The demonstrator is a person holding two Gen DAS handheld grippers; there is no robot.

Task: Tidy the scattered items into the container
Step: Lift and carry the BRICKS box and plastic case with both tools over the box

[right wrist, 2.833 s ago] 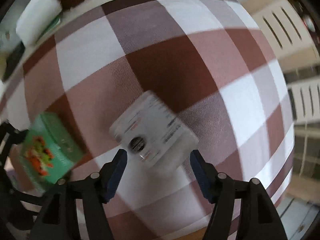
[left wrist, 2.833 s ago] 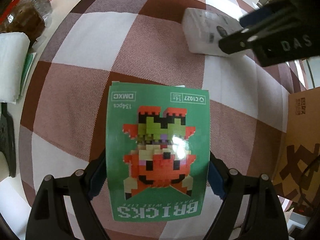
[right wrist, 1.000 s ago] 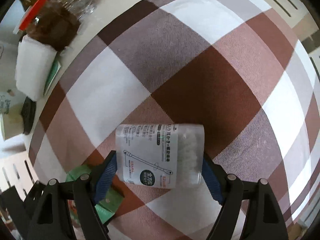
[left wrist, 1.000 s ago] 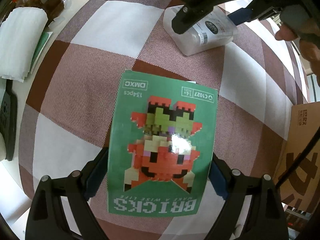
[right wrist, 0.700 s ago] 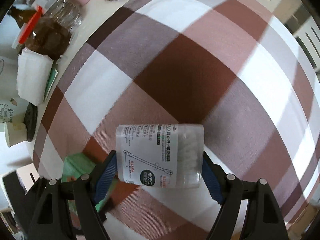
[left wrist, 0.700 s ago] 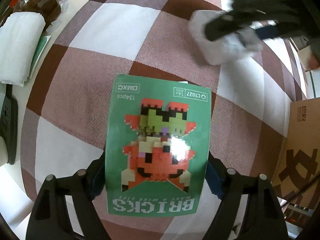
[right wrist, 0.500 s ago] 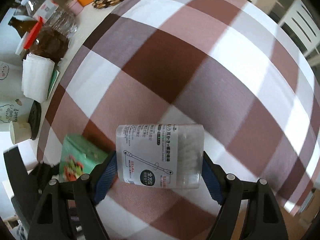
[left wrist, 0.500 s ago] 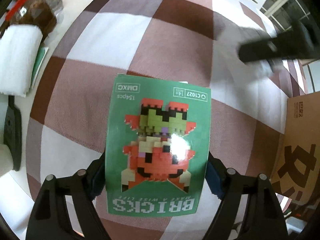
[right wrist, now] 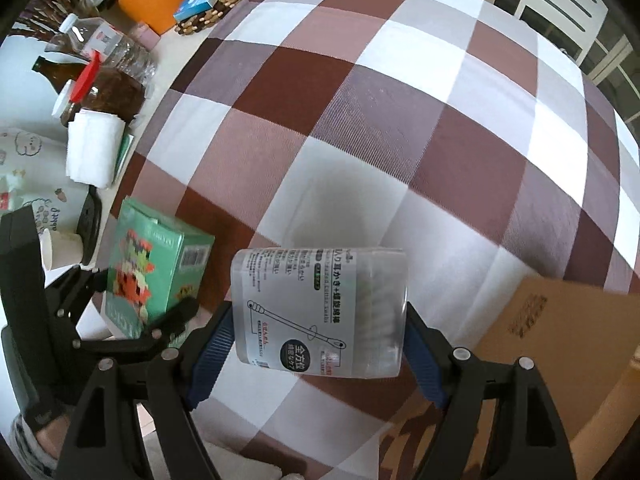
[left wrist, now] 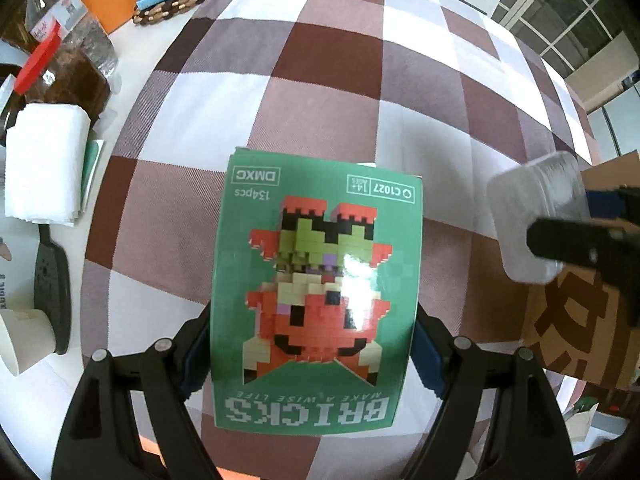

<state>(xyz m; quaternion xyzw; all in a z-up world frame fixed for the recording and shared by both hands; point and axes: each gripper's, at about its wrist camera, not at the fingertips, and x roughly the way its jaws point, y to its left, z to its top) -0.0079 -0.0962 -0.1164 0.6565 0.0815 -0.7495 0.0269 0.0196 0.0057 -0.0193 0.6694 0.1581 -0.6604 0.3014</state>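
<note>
Both items now off the tabletop | left gripper [left wrist: 312, 356] fingers clamp your brick box [left wrist: 316, 296] | right gripper [right wrist: 316, 354] fingers clamp swab tub [right wrist: 320, 312] | cardboard box [right wrist: 560, 344] lower right, next.

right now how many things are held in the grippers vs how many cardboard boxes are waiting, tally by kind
green bricks box, held in the left gripper: 1
clear cotton swab tub, held in the right gripper: 1
cardboard box at the edge of the checked cloth: 1
total: 3
</note>
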